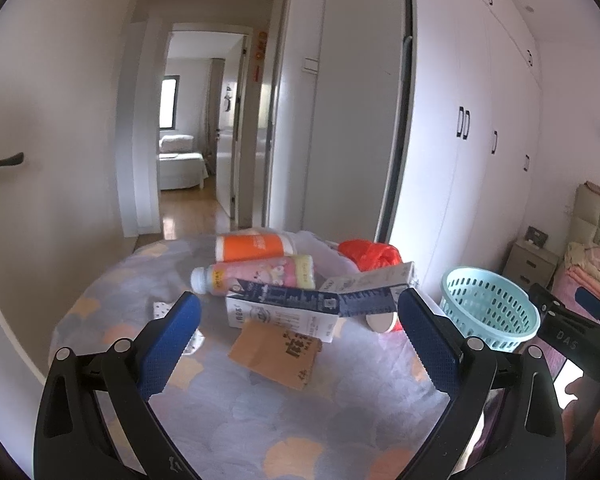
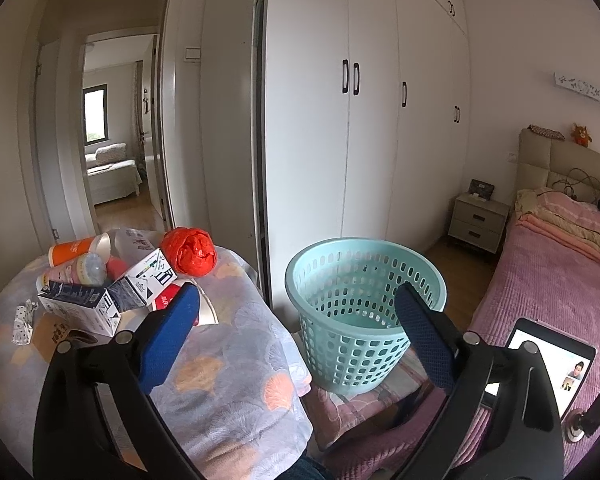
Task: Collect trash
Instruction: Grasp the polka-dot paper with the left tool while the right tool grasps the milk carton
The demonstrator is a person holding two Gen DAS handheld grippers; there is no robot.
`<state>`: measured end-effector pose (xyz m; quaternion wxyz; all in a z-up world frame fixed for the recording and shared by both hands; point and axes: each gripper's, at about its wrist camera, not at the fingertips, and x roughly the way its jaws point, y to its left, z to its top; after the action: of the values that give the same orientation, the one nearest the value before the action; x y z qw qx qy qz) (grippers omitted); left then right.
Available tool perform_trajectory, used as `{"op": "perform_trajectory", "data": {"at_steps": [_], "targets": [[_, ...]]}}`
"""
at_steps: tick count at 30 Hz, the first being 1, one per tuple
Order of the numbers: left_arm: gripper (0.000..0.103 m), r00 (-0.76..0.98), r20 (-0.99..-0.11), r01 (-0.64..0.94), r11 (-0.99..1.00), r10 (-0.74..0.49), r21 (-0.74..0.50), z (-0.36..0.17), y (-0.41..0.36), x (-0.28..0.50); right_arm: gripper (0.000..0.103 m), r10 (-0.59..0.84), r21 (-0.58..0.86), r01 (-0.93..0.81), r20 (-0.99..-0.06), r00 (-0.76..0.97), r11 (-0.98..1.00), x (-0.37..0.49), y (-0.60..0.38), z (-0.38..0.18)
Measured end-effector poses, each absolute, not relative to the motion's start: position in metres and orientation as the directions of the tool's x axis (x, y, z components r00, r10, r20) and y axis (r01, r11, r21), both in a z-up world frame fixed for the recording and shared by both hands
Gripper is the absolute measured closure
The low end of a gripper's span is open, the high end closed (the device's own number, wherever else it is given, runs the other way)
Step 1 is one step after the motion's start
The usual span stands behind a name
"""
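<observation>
Trash lies piled on a cloth-covered table [image 1: 236, 408]: a blue and white milk carton [image 1: 284, 312], a pink bottle [image 1: 256, 274], an orange bottle [image 1: 252, 247], a crumpled red bag [image 1: 370, 254], a brown paper packet [image 1: 276, 354] and a small crumpled wrapper [image 2: 22, 322]. A teal mesh basket [image 2: 360, 312] stands empty to the table's right. My left gripper [image 1: 300, 308] is open, just short of the carton. My right gripper [image 2: 298, 300] is open and empty, between the table edge and the basket.
White wardrobe doors [image 2: 352, 120] rise behind the basket. A bed with a pink cover [image 2: 548, 280] and a tablet [image 2: 548, 364] lie at the right. A bedside cabinet [image 2: 478, 220] stands in the corner. An open doorway [image 1: 192, 128] leads to another room.
</observation>
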<state>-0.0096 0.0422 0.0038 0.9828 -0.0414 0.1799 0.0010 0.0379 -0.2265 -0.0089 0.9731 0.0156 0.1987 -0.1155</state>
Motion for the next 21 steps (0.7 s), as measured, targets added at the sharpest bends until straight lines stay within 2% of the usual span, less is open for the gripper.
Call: {"op": "perform_trajectory", "data": {"at_steps": [6,9,11,12,19,21], "targets": [[0.008,0.937,-0.344,-0.103,0.991,0.068,-0.085,0.012,0.079,-0.012,0.019,-0.191,-0.02,0.2,-0.396,0.898,0.98,0.046,-0.22,-0.009],[0.008,0.927,-0.354,-0.166,0.981,0.12,-0.101,0.014,0.109,-0.011,0.031,-0.16,-0.021,0.167,-0.416,0.895,0.986,0.055,-0.216,-0.011],[0.008,0.921,-0.364,-0.191,0.976,0.14,-0.109,0.014,0.126,-0.011,0.044,-0.126,-0.009,0.136,-0.432,0.893,0.991,0.062,-0.214,-0.011],[0.008,0.917,-0.372,-0.199,0.973,0.144,-0.115,0.014,0.134,-0.01,0.046,-0.102,0.003,0.115,-0.442,0.891,0.993,0.067,-0.213,-0.01],[0.009,0.85,-0.524,-0.189,0.96,0.054,-0.208,-0.005,0.188,0.023,0.045,0.066,0.072,-0.036,-0.472,0.879,0.997,0.11,-0.202,0.001],[0.009,0.828,-0.559,-0.19,0.953,0.027,-0.235,-0.016,0.192,0.037,0.036,0.119,0.085,-0.089,-0.48,0.869,0.992,0.122,-0.197,0.001]]}}
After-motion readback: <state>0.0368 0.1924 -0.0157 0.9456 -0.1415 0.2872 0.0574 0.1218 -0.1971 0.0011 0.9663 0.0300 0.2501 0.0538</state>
